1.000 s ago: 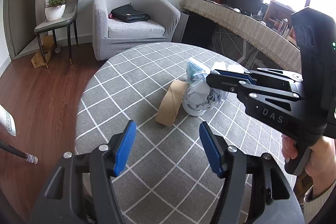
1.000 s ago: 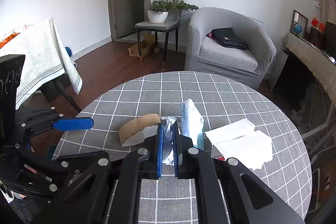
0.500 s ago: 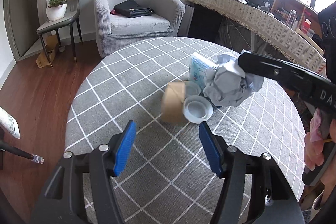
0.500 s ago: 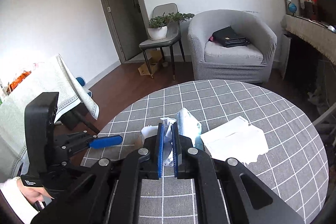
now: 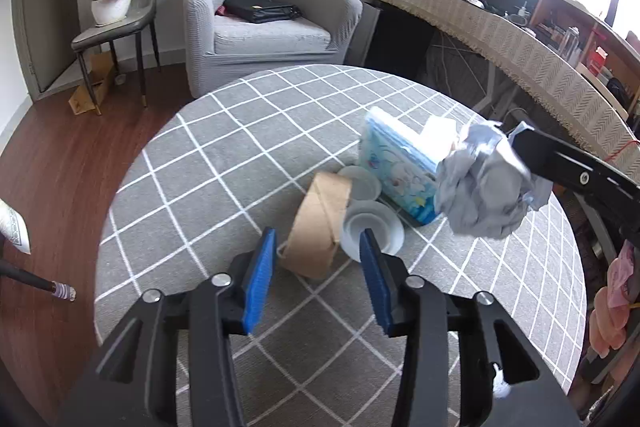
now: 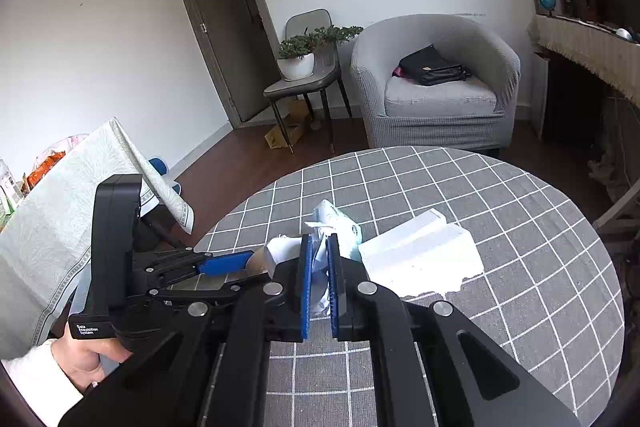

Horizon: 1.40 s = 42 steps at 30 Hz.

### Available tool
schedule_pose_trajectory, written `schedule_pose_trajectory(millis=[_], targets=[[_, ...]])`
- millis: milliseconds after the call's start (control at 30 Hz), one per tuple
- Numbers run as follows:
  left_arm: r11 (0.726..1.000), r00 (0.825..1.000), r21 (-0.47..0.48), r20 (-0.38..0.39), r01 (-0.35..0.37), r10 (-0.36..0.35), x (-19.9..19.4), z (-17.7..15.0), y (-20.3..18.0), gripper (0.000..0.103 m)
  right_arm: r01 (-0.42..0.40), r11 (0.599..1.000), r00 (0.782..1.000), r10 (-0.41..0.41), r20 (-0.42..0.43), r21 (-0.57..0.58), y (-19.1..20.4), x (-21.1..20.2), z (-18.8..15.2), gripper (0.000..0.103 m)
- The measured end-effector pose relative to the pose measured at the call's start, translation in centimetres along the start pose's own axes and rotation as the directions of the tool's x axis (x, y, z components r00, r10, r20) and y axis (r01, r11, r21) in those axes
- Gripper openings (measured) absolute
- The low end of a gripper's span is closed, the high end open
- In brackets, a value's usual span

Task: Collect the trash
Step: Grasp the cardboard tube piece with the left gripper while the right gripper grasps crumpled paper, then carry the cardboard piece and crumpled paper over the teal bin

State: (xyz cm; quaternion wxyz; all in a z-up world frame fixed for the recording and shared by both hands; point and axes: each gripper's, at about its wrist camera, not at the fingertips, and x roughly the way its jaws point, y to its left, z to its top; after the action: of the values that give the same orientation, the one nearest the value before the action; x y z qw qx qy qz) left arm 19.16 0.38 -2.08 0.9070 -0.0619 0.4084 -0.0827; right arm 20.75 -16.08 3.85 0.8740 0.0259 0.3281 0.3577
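Note:
On the grey checked round table [image 5: 224, 163] a brown cardboard piece [image 5: 318, 231] leans beside a white cup [image 5: 370, 227]. My left gripper [image 5: 316, 269] hovers just short of them. Its jaws are closing, with the cardboard's near end between the blue pads [image 5: 260, 279], which do not press on it. My right gripper [image 6: 318, 259] is shut on a crumpled ball of grey-white paper [image 5: 484, 183], which it holds in the air at the right, above the table. The same paper [image 6: 320, 255] shows between the right gripper's pads. The left gripper [image 6: 224, 263] appears at the left of the right wrist view.
A blue tissue pack [image 5: 400, 163] stands behind the cup, with a second white cup [image 5: 360, 183] and a white box [image 6: 420, 251] by it. Beyond the table are a grey armchair [image 5: 264, 23], a chair with a potted plant [image 5: 116, 7] and a cloth-covered desk [image 5: 520, 39].
The right gripper has lifted the crumpled paper out of the white cup and carried it up and to the right. The left gripper has moved closer to the cardboard and its jaws have narrowed.

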Motion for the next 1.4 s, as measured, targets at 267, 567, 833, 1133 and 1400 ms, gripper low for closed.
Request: schedule_pose_trajectory(millis=[267, 567, 833, 1133, 1400], targets=[[1.000, 1.000, -0.019, 0.003, -0.023, 0.023, 0.0, -0.1, 0.3, 0.023, 0.004, 1.000, 1.000, -0.003, -0.008, 0.005, 0.1, -0.4, -0.3, 0.007], [0.999, 0.999, -0.050, 0.031, -0.013, 0.015, -1.8, -0.7, 1.0, 0.023, 0.010, 1.000, 1.000, -0.010, -0.005, 0.004, 0.8, -0.8, -0.2, 0.007], [0.998, 0.999, -0.057, 0.052, 0.009, -0.006, -4.8, -2.5, 1.1, 0.023, 0.023, 1.000, 1.000, -0.023, -0.006, -0.020, 2.5, -1.1, -1.2, 0.007], [0.996, 0.998, -0.085, 0.066, 0.003, 0.003, -8.3, -5.4, 2.0, 0.023, -0.002, 0.999, 1.000, 0.002, -0.009, -0.037, 5.9, -1.8, -3.0, 0.007], [0.993, 0.995, -0.110, 0.088, -0.033, 0.042, -11.7, -8.0, 3.9, 0.023, -0.048, 0.998, 0.999, 0.048, 0.013, -0.037, 9.0, -2.6, -4.2, 0.007]])
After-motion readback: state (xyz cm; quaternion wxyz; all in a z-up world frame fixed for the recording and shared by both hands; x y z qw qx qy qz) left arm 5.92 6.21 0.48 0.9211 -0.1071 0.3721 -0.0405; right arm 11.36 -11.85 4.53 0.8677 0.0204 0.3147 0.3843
